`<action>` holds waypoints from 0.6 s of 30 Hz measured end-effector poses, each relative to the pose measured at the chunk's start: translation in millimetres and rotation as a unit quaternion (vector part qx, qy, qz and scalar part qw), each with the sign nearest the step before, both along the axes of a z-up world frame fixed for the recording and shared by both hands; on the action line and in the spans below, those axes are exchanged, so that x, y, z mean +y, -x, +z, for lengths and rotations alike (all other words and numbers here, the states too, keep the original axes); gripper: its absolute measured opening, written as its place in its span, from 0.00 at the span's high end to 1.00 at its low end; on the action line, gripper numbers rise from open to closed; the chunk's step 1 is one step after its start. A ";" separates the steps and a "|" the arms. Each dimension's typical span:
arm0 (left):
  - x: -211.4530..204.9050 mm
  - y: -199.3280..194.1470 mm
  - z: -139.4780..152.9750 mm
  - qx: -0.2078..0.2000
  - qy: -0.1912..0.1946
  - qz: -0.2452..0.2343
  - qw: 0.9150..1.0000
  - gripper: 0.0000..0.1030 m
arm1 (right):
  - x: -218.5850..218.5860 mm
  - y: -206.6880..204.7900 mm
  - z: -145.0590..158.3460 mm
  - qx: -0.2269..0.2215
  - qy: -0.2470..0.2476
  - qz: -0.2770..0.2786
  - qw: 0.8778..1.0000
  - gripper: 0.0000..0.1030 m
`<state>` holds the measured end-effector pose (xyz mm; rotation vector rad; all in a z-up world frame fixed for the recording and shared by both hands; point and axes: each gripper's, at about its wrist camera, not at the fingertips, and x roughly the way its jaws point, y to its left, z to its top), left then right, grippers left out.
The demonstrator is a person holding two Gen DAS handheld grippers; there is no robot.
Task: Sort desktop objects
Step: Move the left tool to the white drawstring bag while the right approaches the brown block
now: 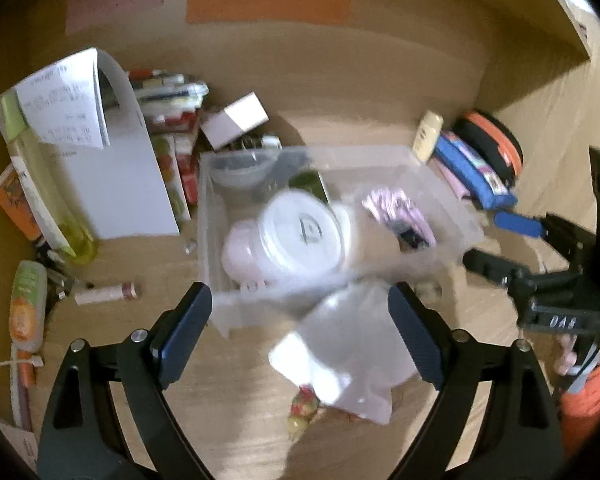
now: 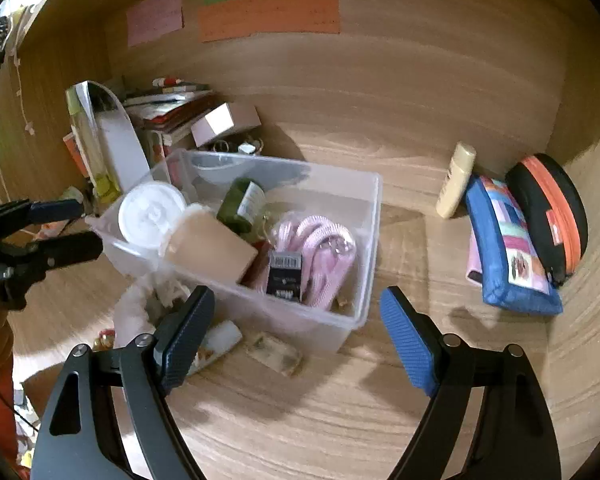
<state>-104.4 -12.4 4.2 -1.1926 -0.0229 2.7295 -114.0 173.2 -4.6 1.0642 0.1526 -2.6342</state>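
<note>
- Right wrist view: the wooden desk [image 2: 380,420] carries a clear plastic bin [image 2: 364,240] at centre, about 11 o'clock of the right gripper [image 2: 296,332].
- A white round lid [image 2: 150,216] leans at the bin's 9 o'clock corner; pink cable [image 2: 320,248] lies inside.
- A blue pouch [image 2: 508,248] sits at 3 o'clock.
- Both the right and left gripper [image 1: 300,332] stand wide apart, holding nothing.

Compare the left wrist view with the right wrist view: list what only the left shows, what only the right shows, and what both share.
Only the left wrist view shows the pink tube lying on the desk and the green and orange bottle near the left edge. Only the right wrist view shows the small packet on the desk in front of the bin, and the green bottle clearly inside it. Both share the clear plastic bin, its white round lid, the pink cable bundle, the blue pouch and the cream bottle.
</note>
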 end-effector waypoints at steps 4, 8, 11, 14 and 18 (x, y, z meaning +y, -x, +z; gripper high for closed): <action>9.3 -9.4 -14.8 -0.023 0.003 -0.016 1.000 0.12 | 6.8 -0.9 -12.6 -0.019 0.001 -0.003 1.000 0.20; 20.0 -21.2 -25.0 -0.034 0.008 -0.043 0.998 0.12 | 10.2 2.4 -31.0 -0.055 0.009 0.006 0.998 0.20; 28.3 -25.9 -32.3 -0.037 0.019 -0.059 0.997 0.12 | 9.2 5.0 -45.6 -0.077 0.010 0.009 0.997 0.20; 36.1 -21.0 -44.3 -0.051 0.036 -0.065 0.996 0.12 | 6.3 7.9 -57.6 -0.095 0.013 0.015 0.995 0.20; 39.9 -8.7 -56.9 -0.075 0.033 -0.063 0.995 0.12 | 0.7 11.4 -67.9 -0.108 0.013 0.017 0.994 0.20</action>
